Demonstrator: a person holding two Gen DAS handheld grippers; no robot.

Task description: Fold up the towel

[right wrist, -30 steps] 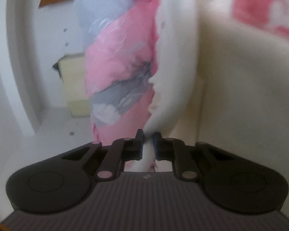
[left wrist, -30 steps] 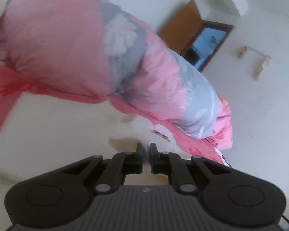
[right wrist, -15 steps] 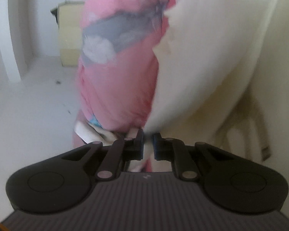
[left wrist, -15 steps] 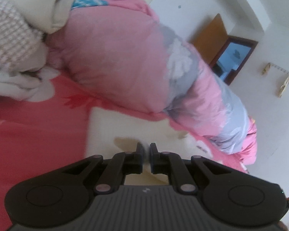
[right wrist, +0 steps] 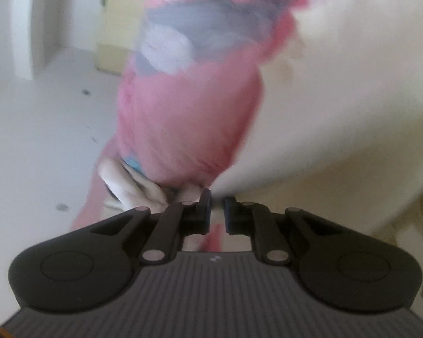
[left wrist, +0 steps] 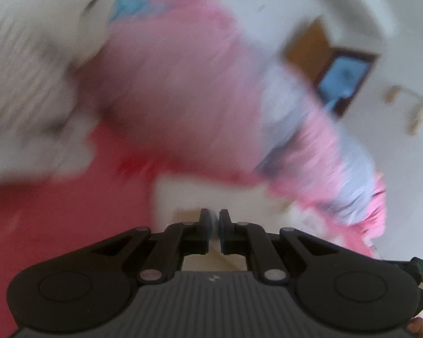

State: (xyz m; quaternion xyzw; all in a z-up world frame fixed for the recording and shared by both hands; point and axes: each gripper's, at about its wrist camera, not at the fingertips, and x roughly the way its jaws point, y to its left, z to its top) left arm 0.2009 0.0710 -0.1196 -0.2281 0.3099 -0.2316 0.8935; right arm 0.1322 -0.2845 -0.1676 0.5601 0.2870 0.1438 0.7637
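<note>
Left gripper point(left wrist: 213, 216): jaws nearly closed, pinching a cream towel point(left wrist: 211, 197) edge between the fingertips; a strip of cream cloth also shows below, through the gap behind the fingers.
Towel, left view: pale cream sheet lying on the bed just ahead of the gripper, its left edge straight against the red sheet.
Bed sheet point(left wrist: 56, 214): red, fills the lower left; heavily blurred.
White bedding point(left wrist: 28, 90): bunched at upper left, resting on the sheet, touching the quilt.
Quilt point(left wrist: 183, 90): pink with grey and white patches, rolled, running from centre to lower right behind the towel.
Door point(left wrist: 310, 45): brown, open, at upper right against a white wall.
Right gripper point(right wrist: 217, 197): jaws nearly closed on the towel's point(right wrist: 338, 98) edge at the fingertips.
Towel, right view: large cream expanse filling the right side, hanging from the grip.
Quilt, right view: left of the towel, touching it.
Cream box point(right wrist: 115, 28): on the white floor at upper left, partly behind the quilt.
</note>
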